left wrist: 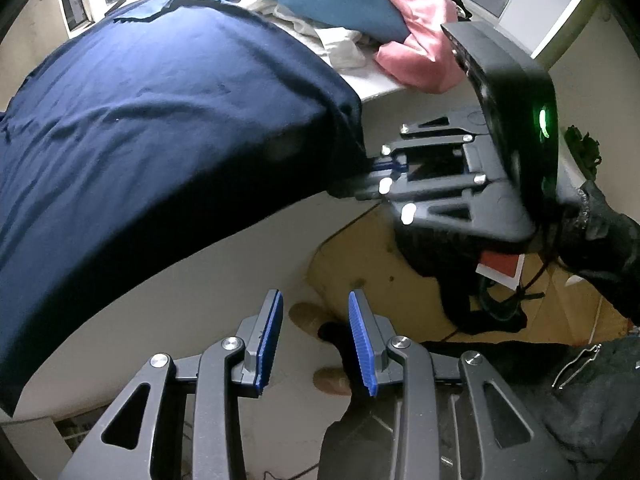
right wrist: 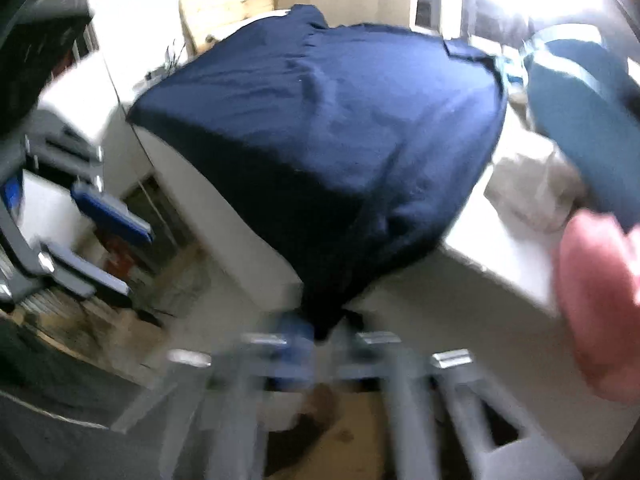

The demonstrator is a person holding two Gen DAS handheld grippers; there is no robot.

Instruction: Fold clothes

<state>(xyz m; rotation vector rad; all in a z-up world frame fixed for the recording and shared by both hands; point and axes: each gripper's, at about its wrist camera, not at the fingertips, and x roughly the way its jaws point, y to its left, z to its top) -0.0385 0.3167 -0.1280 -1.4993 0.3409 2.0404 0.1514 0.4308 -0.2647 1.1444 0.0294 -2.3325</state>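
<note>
The dark navy cotton garment (left wrist: 160, 120) lies spread flat over the white table (left wrist: 380, 84), and its near corner hangs off the edge, pulled to a point right between the jaws of the right gripper (left wrist: 370, 168) – those jaws are clamped together on that corner, cloth bunched and pinched in the blue pads. From the right wrist view it's blurred, but the same navy point runs straight down into the closed tips (right wrist: 320, 332). A black-gloved hand (left wrist: 600, 232) grips the handle behind that tool, green light glowing on its housing.

Over to the left gripper (left wrist: 316, 340): jaws standing apart, blue ribbed pads (left wrist: 362, 344) facing each other with nothing between them, only floor and a pair of shoes showing through the gap. It hangs off the table's edge, the navy cloth well ahead and to the left of its tips.

Beyond the navy garment, far from both sets of jaws, a heap of clothes: a teal blue piece (left wrist: 332, 4), a pink one (left wrist: 416, 36), something cream-white (left wrist: 320, 36) underneath
</note>
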